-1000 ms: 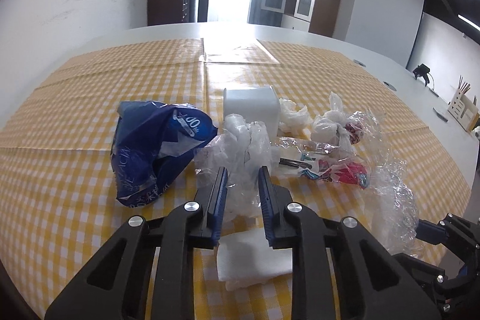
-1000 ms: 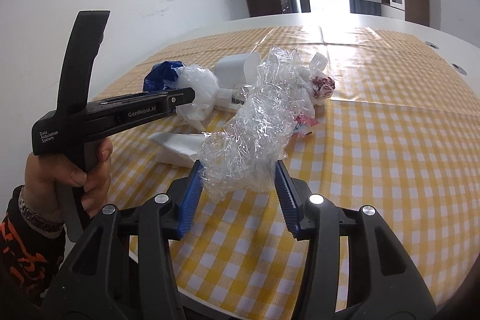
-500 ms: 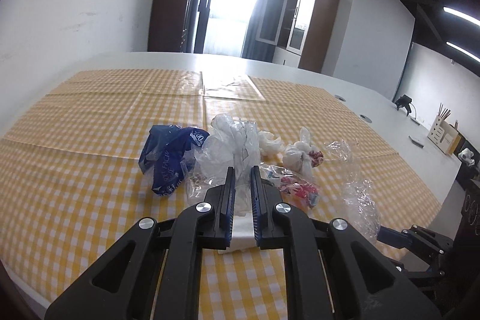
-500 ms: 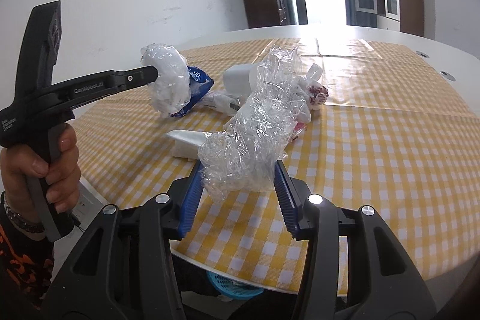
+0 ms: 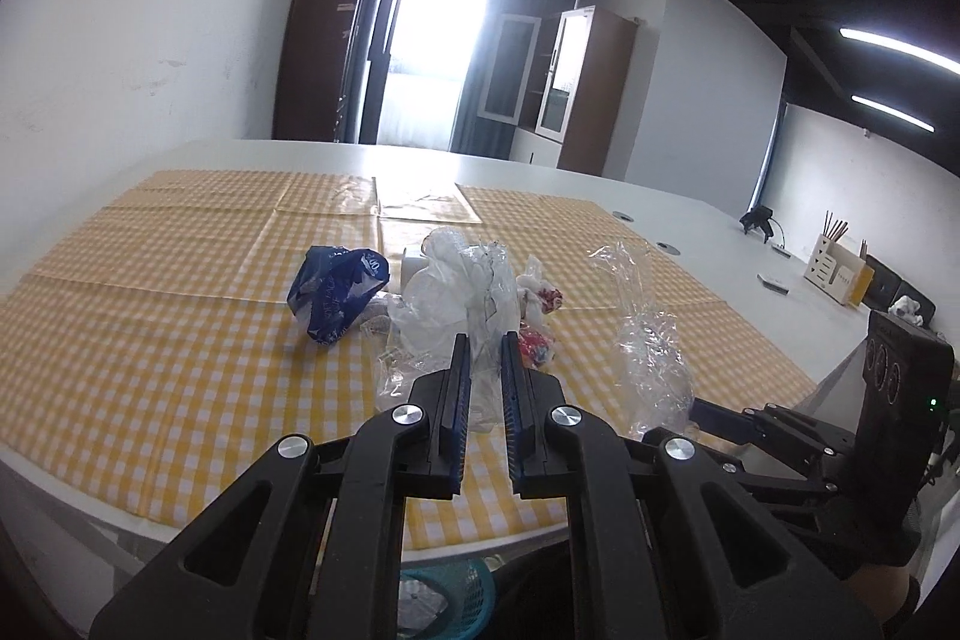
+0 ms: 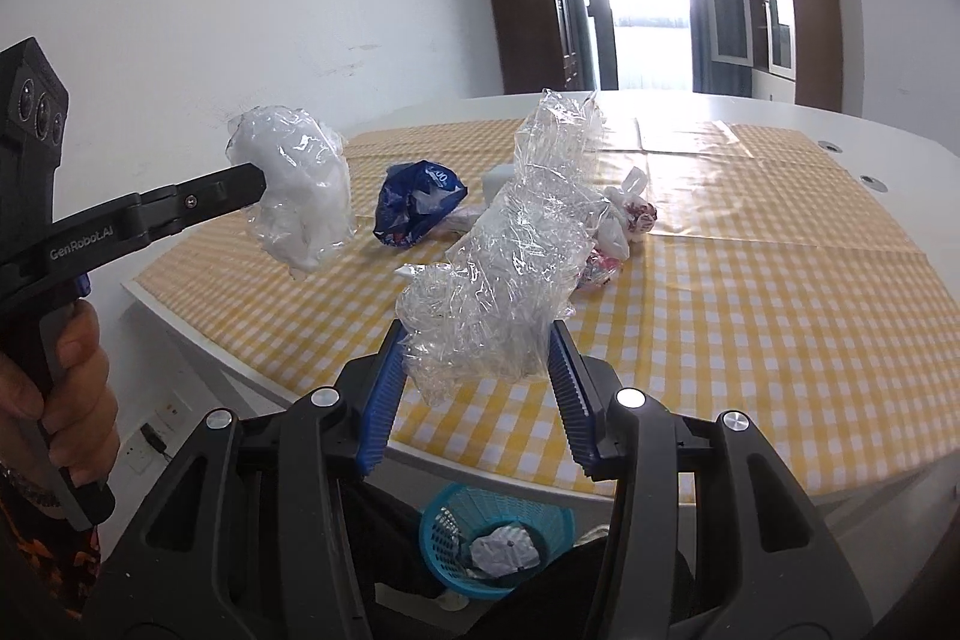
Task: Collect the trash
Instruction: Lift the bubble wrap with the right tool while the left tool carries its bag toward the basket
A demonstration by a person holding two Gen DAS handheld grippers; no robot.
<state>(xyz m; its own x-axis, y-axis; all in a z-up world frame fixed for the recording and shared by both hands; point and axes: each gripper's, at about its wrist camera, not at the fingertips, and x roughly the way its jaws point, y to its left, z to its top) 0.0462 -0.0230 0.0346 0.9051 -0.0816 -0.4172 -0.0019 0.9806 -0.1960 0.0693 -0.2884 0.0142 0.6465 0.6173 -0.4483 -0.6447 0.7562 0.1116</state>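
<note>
My left gripper [image 5: 483, 347] is shut on a crumpled clear plastic bag [image 5: 456, 298] and holds it in the air near the table's front edge. The right wrist view shows that same bag [image 6: 300, 196] hanging from the left gripper's tip [image 6: 255, 184]. My right gripper [image 6: 478, 340] is shut on a long wad of clear plastic wrap [image 6: 516, 250], seen again in the left wrist view [image 5: 648, 340]. A blue mesh basket [image 6: 435, 538] with crumpled trash inside stands on the floor below the table edge, under both grippers.
On the yellow checked tablecloth [image 6: 750, 292] lie a blue plastic bag [image 6: 417, 205], a white box [image 6: 498, 178], a knotted white bag with red print [image 6: 633, 214] and small wrappers. A hand [image 6: 66, 388] grips the left tool. A white wall stands to the left.
Both grippers have drawn back from the trash pile and risen, each carrying its plastic. The left gripper's bag has come up off the table. The blue basket has come into view below the edge.
</note>
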